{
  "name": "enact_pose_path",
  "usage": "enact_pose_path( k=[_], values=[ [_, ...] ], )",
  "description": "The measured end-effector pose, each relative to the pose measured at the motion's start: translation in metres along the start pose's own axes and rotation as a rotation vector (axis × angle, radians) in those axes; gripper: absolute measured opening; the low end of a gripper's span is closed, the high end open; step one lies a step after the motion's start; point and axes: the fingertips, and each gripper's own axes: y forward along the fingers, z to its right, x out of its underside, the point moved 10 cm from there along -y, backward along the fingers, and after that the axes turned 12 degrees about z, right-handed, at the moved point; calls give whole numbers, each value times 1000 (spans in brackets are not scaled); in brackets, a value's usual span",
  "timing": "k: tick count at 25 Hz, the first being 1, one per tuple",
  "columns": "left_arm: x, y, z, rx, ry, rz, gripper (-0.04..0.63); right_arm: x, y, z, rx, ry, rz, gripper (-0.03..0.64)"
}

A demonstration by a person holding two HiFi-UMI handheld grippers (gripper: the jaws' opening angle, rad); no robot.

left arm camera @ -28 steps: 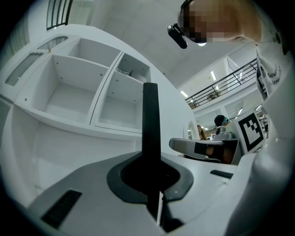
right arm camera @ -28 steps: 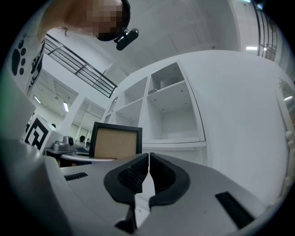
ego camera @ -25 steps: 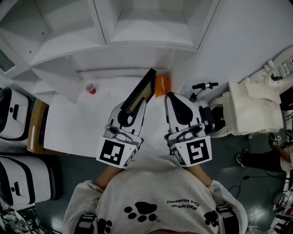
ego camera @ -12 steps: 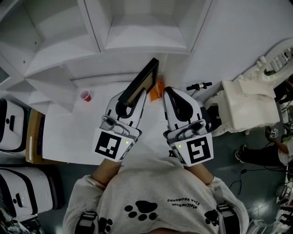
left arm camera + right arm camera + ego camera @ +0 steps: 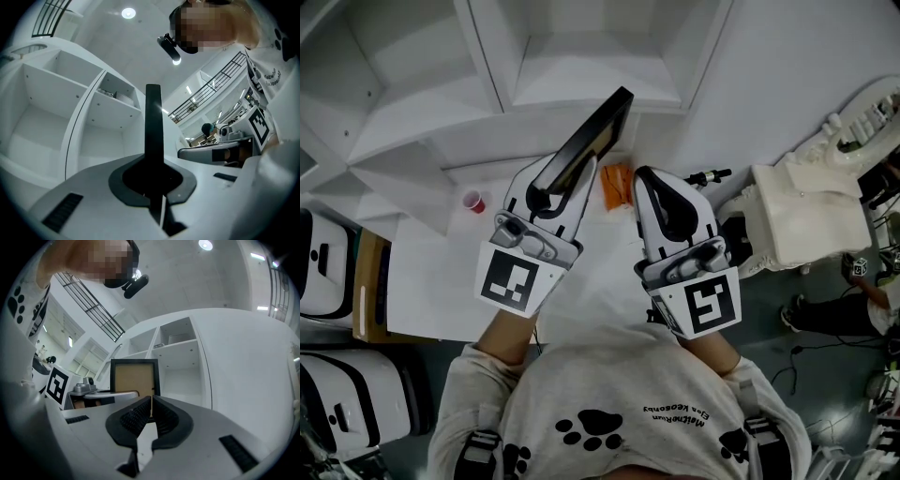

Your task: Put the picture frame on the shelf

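Two grippers sit side by side in front of your chest in the head view, both angled toward the white shelf (image 5: 581,66); your left gripper (image 5: 546,187) has its jaws clamped narrow on the lower end of the picture frame (image 5: 592,139), and your right gripper (image 5: 649,187) has its jaws pressed together with nothing between them. The picture frame is black-edged with a tan panel; you hold it in the air above the white table (image 5: 431,262), tilted, its upper end toward the shelf's lower middle compartment; whether that end touches the shelf cannot be told from the head view.

In the left gripper view the frame shows edge-on as a thin dark bar rising straight out of the closed jaws; open white compartments of the shelf lie behind it and to its left. In the right gripper view the ribbed pads meet tip to tip; beyond them the frame's tan face shows squarely in front of the shelf compartments, above your left gripper. Your right gripper is just beside the frame but apart from it.

On the table an orange object (image 5: 617,186) lies between the tips of the two grippers; a small red cup (image 5: 472,202) stands well to the left of your left gripper. White carved furniture (image 5: 806,216) stands off the table's right side; two white cases (image 5: 328,253) sit at the left edge of the head view.
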Motion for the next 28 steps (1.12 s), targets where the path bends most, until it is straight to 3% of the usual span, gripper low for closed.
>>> enact_pose_path(
  k=[12, 19, 28],
  values=[
    [-9, 16, -9, 41, 122, 34, 25, -4, 19, 9, 16, -46, 24, 35],
    [-10, 16, -10, 97, 275, 8, 25, -14, 30, 5, 28, -41, 62, 35],
    [-9, 24, -4, 199, 454, 5, 25, -33, 30, 2, -70, -181, 46, 35]
  ],
)
